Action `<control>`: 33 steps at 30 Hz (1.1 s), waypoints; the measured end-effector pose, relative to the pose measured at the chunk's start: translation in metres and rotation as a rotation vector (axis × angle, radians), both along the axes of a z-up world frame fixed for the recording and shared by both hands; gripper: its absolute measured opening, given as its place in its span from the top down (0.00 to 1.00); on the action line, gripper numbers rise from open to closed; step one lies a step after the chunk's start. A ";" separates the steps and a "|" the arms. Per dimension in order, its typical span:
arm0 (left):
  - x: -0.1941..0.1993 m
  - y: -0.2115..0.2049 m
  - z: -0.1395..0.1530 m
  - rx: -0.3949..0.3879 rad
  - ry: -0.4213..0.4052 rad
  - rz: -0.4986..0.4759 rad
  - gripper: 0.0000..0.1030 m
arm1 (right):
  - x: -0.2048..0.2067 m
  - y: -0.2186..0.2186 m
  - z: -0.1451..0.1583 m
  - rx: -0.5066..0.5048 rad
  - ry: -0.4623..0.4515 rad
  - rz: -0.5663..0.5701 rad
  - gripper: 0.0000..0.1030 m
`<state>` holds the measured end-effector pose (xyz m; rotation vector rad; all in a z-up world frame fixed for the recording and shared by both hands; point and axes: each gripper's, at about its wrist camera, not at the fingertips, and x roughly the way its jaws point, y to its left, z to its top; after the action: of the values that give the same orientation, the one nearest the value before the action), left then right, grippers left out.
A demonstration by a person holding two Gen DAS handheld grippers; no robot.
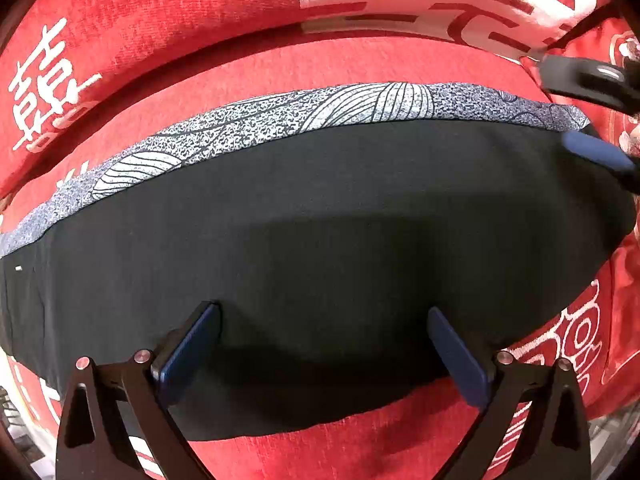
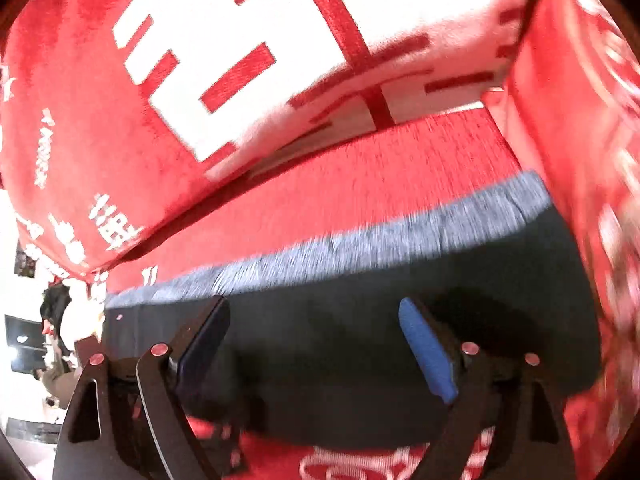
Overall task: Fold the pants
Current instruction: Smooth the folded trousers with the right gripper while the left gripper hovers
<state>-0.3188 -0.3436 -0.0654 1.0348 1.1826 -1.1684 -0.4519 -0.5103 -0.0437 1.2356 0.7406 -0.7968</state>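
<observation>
Folded pants (image 1: 320, 240) flat on the red cover (image 1: 320, 64).
Both grippers, left (image 1: 324, 344) and right (image 2: 316, 344), spread wide, empty; red-and-white cushion (image 2: 260, 40) crowds far side.

Left gripper (image 1: 324, 344): two black flat-plate finger arms, triangular cut-outs near base, round silver rivet heads at linkage joints, two per side. Dark blue ribbed pads (image 1: 188, 354) on inner faces, rounded at tips.

Right gripper (image 2: 316, 344): same build, black linkage plates with triangular slots, rivet heads tinted reddish. Blue pads (image 2: 428, 354), the one on the picture's right brighter blue, the other in shadow and near black. Seen again from left wrist view at right edge as blurred black finger (image 1: 588, 80) with blue pad below.

No sleeves, hands or cables visible.
</observation>
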 end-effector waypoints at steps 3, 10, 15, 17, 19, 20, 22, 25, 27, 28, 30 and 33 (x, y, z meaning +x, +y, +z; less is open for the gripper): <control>-0.001 -0.001 0.000 0.013 0.003 0.000 0.00 | -0.001 -0.016 -0.027 0.025 0.172 -0.006 0.15; 0.000 0.003 0.000 0.002 0.005 -0.003 0.00 | -0.038 -0.002 0.008 -0.012 0.132 -0.044 0.21; 0.000 0.006 0.002 -0.013 0.002 -0.001 0.00 | -0.059 0.044 0.008 0.080 0.049 -0.082 0.21; 0.000 0.007 0.002 -0.013 0.002 -0.002 0.00 | -0.070 0.059 0.003 0.115 0.040 -0.131 0.29; -0.001 0.007 0.002 -0.008 0.002 -0.002 0.00 | -0.083 0.071 -0.003 0.135 0.051 -0.179 0.47; 0.000 0.007 0.002 -0.005 0.002 -0.003 0.00 | -0.090 0.076 -0.005 0.136 0.060 -0.195 0.58; 0.000 0.007 0.003 0.000 0.002 -0.003 0.00 | -0.097 0.079 -0.006 0.137 0.084 -0.234 0.67; 0.001 0.005 0.002 0.003 0.001 0.000 0.00 | -0.106 0.082 -0.002 0.136 0.132 -0.292 0.68; 0.002 0.002 0.001 0.002 0.000 0.001 0.00 | -0.106 0.083 -0.004 0.133 0.172 -0.307 0.68; 0.002 0.002 0.001 0.001 0.000 0.000 0.00 | -0.107 0.082 -0.008 0.139 0.186 -0.308 0.68; 0.002 0.002 0.001 0.001 0.003 -0.001 0.00 | -0.117 0.077 -0.014 0.132 0.203 -0.325 0.72; 0.003 0.001 0.001 0.004 0.005 -0.001 0.00 | -0.116 0.066 -0.006 0.055 0.234 -0.303 0.88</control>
<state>-0.3160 -0.3423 -0.0648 1.0362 1.1883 -1.1705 -0.5675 -0.4438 -0.0494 1.3369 0.7768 -1.1915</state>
